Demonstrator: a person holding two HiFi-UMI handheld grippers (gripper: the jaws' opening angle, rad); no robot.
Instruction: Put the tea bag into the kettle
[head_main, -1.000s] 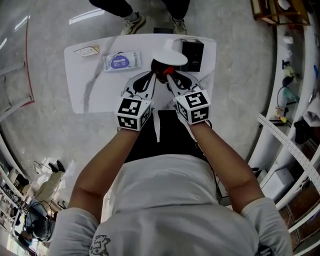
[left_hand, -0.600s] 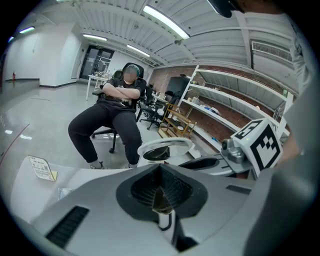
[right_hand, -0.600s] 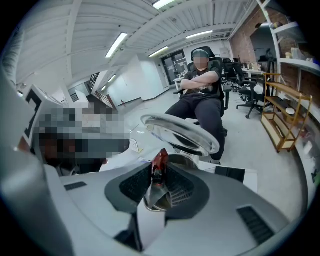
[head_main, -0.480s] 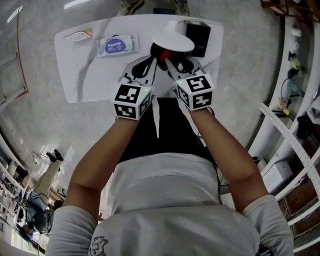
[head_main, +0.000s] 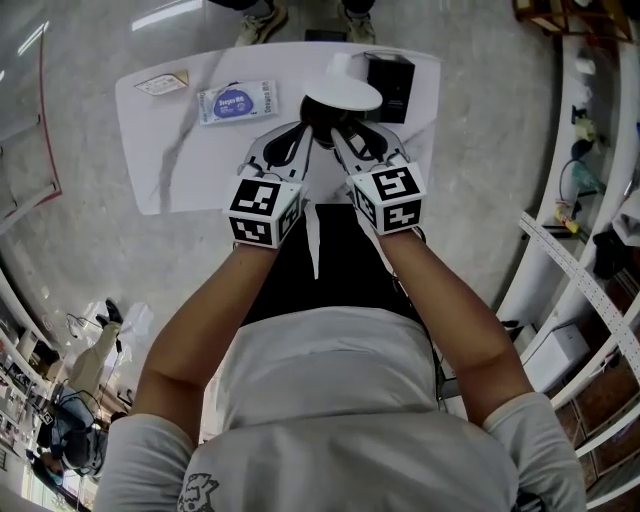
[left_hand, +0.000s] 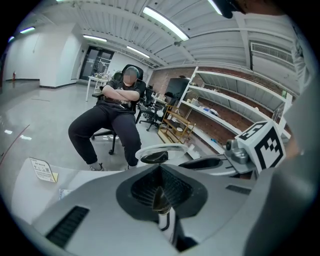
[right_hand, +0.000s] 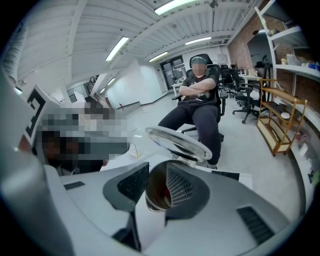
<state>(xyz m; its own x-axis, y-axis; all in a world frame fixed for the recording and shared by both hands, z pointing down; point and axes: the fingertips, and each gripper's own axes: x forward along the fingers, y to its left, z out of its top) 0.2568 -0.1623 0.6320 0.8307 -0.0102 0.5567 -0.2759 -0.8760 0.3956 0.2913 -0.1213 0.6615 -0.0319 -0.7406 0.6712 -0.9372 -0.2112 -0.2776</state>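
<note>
The kettle (head_main: 318, 118) stands on the white table (head_main: 190, 160) with its round lid (head_main: 343, 95) tipped open. Both grippers hang just over its mouth, side by side. My right gripper (head_main: 335, 135) has just been opening. In the right gripper view its pads (right_hand: 132, 182) stand apart with nothing pressed between them, and the steel rim of the kettle (right_hand: 154, 204) shows through the gap. A red tea bag (right_hand: 164, 191) lies inside. My left gripper (left_hand: 160, 192) is closed, with only a thin dark sliver in the slit; what it is I cannot tell.
A black kettle base (head_main: 390, 85) stands behind the lid. A blue packet (head_main: 237, 102) and a small card (head_main: 165, 83) lie at the table's far left. A seated person (left_hand: 112, 125) is beyond the table. Shelving (head_main: 590, 290) runs along the right.
A red tea bag showed between the gripper tips over the kettle in the earlier head views; now it is gone from there. Both grippers have stayed at the kettle's mouth.
</note>
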